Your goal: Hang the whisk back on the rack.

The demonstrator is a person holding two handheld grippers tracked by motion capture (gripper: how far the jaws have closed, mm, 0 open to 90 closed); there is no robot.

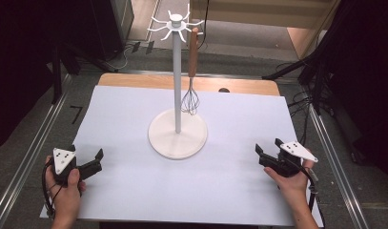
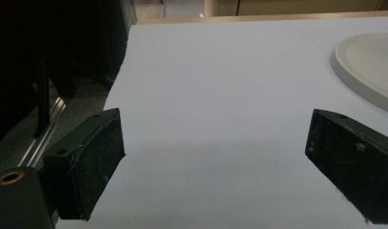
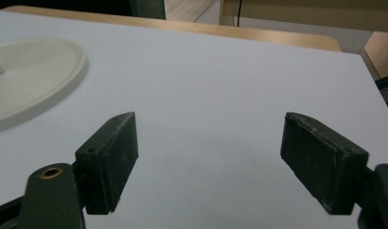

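Gaping wide with nothing between their jaws, the left gripper (image 1: 84, 160) and right gripper (image 1: 270, 151) rest near the table's (image 1: 134, 200) front corners. Mid-table stands a white rack (image 1: 177, 131); a whisk (image 1: 191, 71) hangs from its top hooks.

White stand (image 1: 177, 129), round cream-white base at centre, plain white pole and hooks at 12 o'clock. Whisk (image 1: 192, 76) at 1 o'clock: brown wooden handle, silver-grey wires. Plain white sheet (image 1: 134, 191) over light wood table (image 1: 134, 79), tan strip along the far edge. Black left gripper (image 1: 84, 162) at 8 o'clock, black right gripper (image 1: 268, 153) at 4 o'clock, each with a pale grey plate dotted dark.
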